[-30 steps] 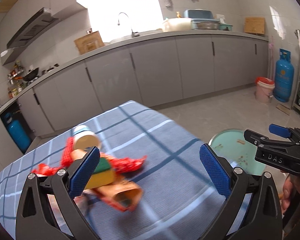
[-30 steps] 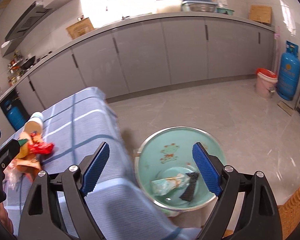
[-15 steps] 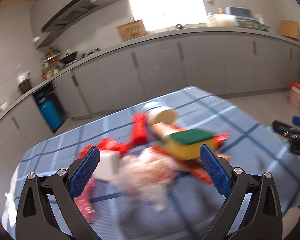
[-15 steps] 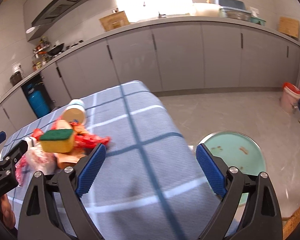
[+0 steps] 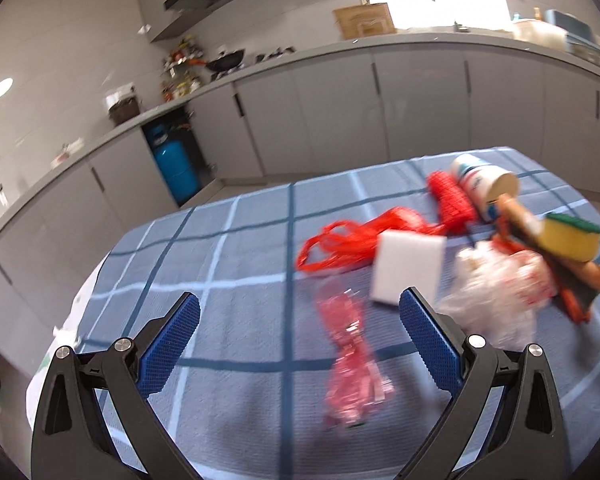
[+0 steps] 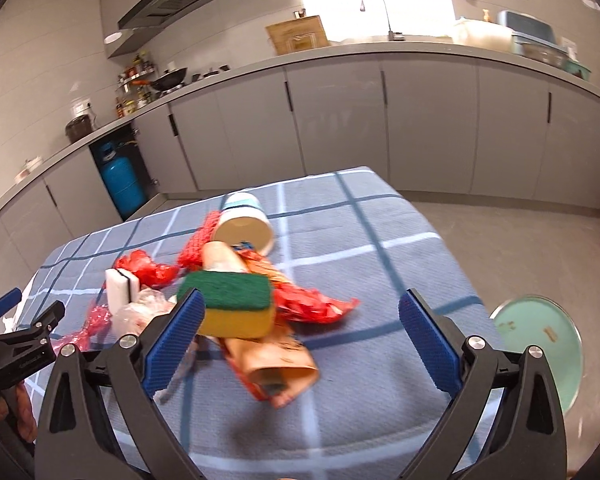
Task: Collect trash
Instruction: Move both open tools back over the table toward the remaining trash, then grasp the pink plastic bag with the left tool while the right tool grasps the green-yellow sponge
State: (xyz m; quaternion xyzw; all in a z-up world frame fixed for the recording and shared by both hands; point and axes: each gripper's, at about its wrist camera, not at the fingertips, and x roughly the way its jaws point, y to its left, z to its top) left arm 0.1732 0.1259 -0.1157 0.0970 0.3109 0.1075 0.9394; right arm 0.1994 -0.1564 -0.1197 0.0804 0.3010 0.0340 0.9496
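**Both grippers hanging open over the trash pile**

Left wrist view: the left gripper [image 5: 300, 338] is standing wide open above the checked cloth [image 5: 236, 264], gripping nothing. A pink wrapper [image 5: 350, 360] is lying on the cloth in the gap between its fingers, below them and not pressed by either pad. Just beyond the right fingertip a white block [image 5: 408, 270] is resting, with a crumpled clear bag [image 5: 496, 296] beside it. Behind those a red net [image 5: 364, 240] is sprawling toward a tipped cup [image 5: 484, 186]. At the right edge a sponge [image 5: 568, 238], yellow with a green top, is sitting on brown packets [image 5: 580, 280]. The view is blurring.

Right wrist view: the right gripper [image 6: 300, 338] is opening, its jaws already very wide, and nothing is clamped between them. The sponge [image 6: 236, 304] is sitting on top of the pile just past the left fingertip, apart from the pad. A brown packet [image 6: 276, 364] is lying under it, in the gap between the fingers. The cup [image 6: 244, 228] is lying on its side farther back, the net [image 6: 196, 244] beside it, the block [image 6: 118, 290] at the left. A green bin [image 6: 556, 344] is standing on the floor beyond the cloth's [image 6: 380, 248] right edge. The left gripper [image 6: 28, 334] is showing at the lower left.
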